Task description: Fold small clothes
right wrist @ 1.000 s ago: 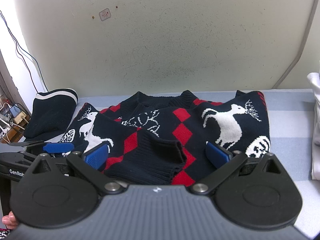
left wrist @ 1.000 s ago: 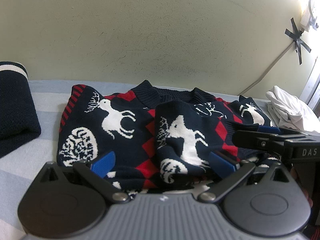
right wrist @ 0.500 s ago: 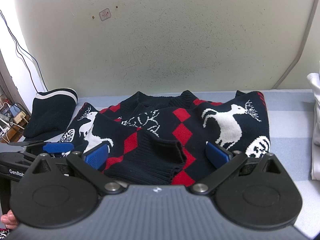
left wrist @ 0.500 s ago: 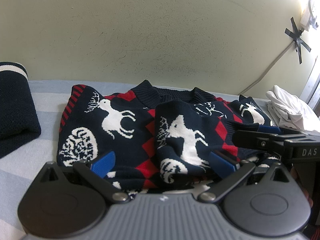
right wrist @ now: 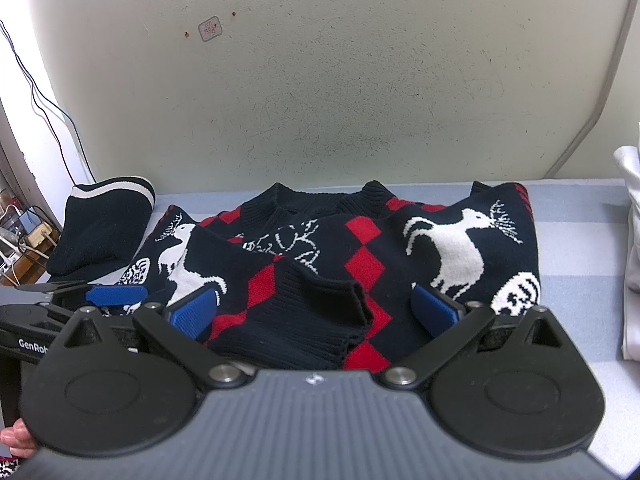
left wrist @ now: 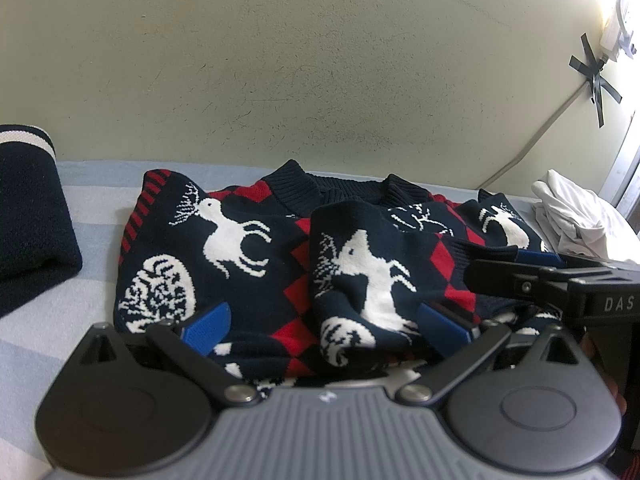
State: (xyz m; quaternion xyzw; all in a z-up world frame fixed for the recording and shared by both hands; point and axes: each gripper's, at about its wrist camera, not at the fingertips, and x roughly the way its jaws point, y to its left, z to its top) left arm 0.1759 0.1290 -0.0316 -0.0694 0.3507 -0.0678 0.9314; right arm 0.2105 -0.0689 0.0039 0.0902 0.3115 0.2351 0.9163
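On the striped bed sheet [left wrist: 80, 184], left of centre, the left gripper [left wrist: 324, 326] sits low at the near hem of the reindeer sweater [left wrist: 248, 240], jaws spread wide and holding nothing, with the folded-in sleeve [left wrist: 360, 276] lying between its fingers. Further right, the right gripper [right wrist: 314, 306] is likewise wide apart and empty over the ribbed cuff [right wrist: 304, 312]. Both sleeves look tucked in, so I judge the next move is pinching the near hem at both sides and folding it toward the far collar [right wrist: 316, 200]

Knit sweater [left wrist: 256, 264]; seemingly matt plastic gripper [left wrist: 324, 324].
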